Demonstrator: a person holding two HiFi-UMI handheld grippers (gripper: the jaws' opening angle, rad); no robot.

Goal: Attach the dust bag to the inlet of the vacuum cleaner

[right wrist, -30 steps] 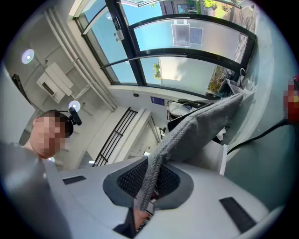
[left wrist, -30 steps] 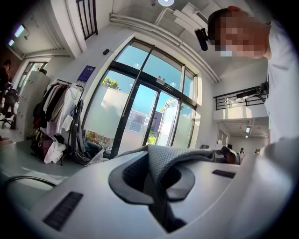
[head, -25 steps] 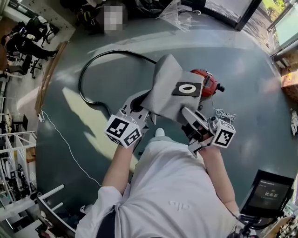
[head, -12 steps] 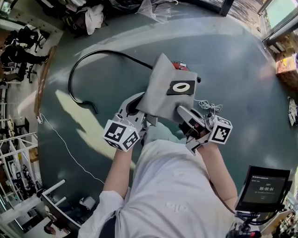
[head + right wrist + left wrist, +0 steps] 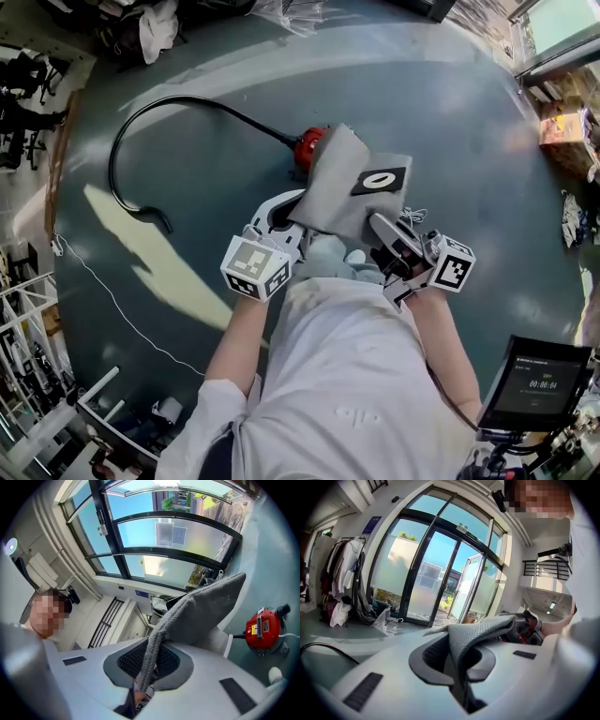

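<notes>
Person in white shirt (image 5: 347, 375) stood w/ both grippers out front. Left gripper (image 5: 284, 214) was clamped on the near-left edge of the grey dust bag (image 5: 342, 178). Right gripper (image 5: 382, 228) was pinched shut on its near-right edge. Bag hung spread betw. them, black collar (image 5: 379, 181) facing up. Just beyond, partly hidden by the bag, the red vacuum cleaner (image 5: 307, 148) sat on the floor, black hose (image 5: 131, 141) curling off left.

no legible text — screen (image 5: 542, 384) digits unclear
</notes>
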